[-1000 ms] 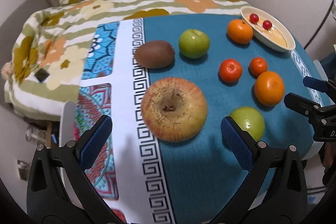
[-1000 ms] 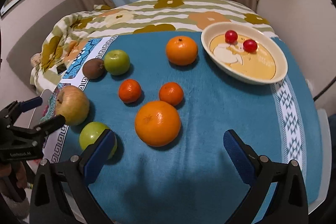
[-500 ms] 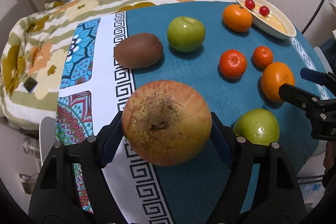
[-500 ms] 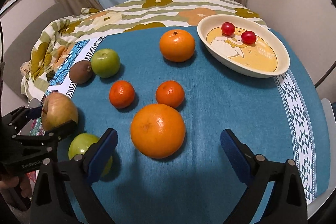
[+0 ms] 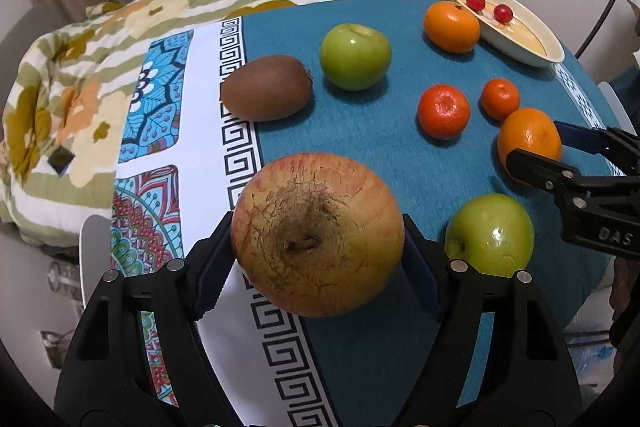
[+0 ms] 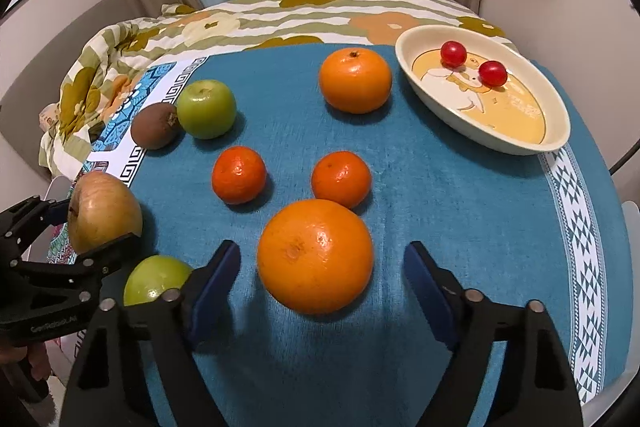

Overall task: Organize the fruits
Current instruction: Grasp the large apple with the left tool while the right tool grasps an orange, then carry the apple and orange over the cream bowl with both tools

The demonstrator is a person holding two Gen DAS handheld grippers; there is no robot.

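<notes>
My left gripper [image 5: 318, 227] is shut on a big red-yellow apple [image 5: 318, 239], its blue pads pressing on both sides at the near left of the teal cloth [image 5: 380, 147]. In the right wrist view the same gripper [image 6: 94, 223] holds the apple [image 6: 104, 219] at the left edge. My right gripper [image 6: 322, 251] straddles a large orange [image 6: 316, 255]. Its jaws are closing, and a gap shows on each side of the fruit. From the left wrist view, the right gripper [image 5: 538, 141] has that orange [image 5: 528, 135] between its tips.
A green apple [image 5: 490, 235] lies just right of the held apple. Further back are two mandarins [image 5: 443, 111], a kiwi [image 5: 266, 93], another green apple [image 5: 355, 57] and an orange [image 5: 452, 27]. A cream bowl [image 6: 480, 143] at the far right holds two cherry tomatoes [image 6: 453, 53].
The left jaws have closed onto the red-yellow apple. The right gripper has come down toward the large orange, and its jaws have narrowed around it.
</notes>
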